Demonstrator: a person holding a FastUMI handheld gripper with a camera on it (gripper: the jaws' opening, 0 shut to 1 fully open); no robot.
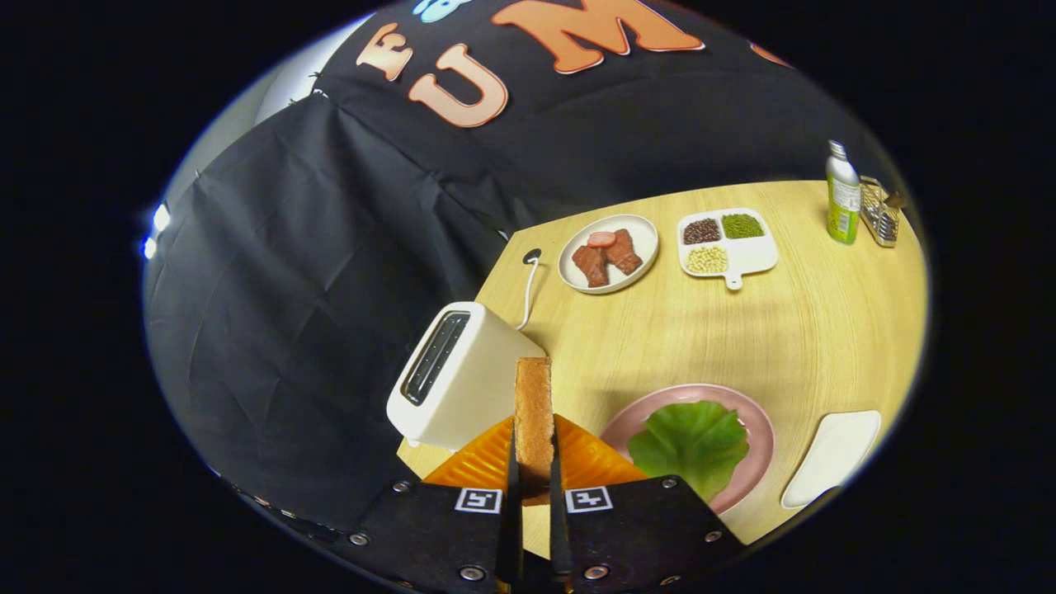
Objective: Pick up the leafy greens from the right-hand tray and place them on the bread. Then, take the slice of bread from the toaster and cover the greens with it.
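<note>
Standing upright between the tool (535, 483) fingers, bread slice (534, 417)

A staged kitchen set inside a booth: black cloth walls (313, 247) hang behind a pale wooden surface (742, 330) laid with a white toaster (458, 375), a plate of meat (609, 252), a divided dish of beans (726, 241) and a bottle (842, 194).

I see brown bread slice (534, 417) pinched in gripper (535, 487). White toaster (459, 375) left of centre. Green leaf (691, 441) on pink plate (747, 412) lower right. Pale wood-grain table (784, 330). Red-brown meat (606, 256) on white plate (639, 235) above. Green bottle (842, 198) upper right.
</note>
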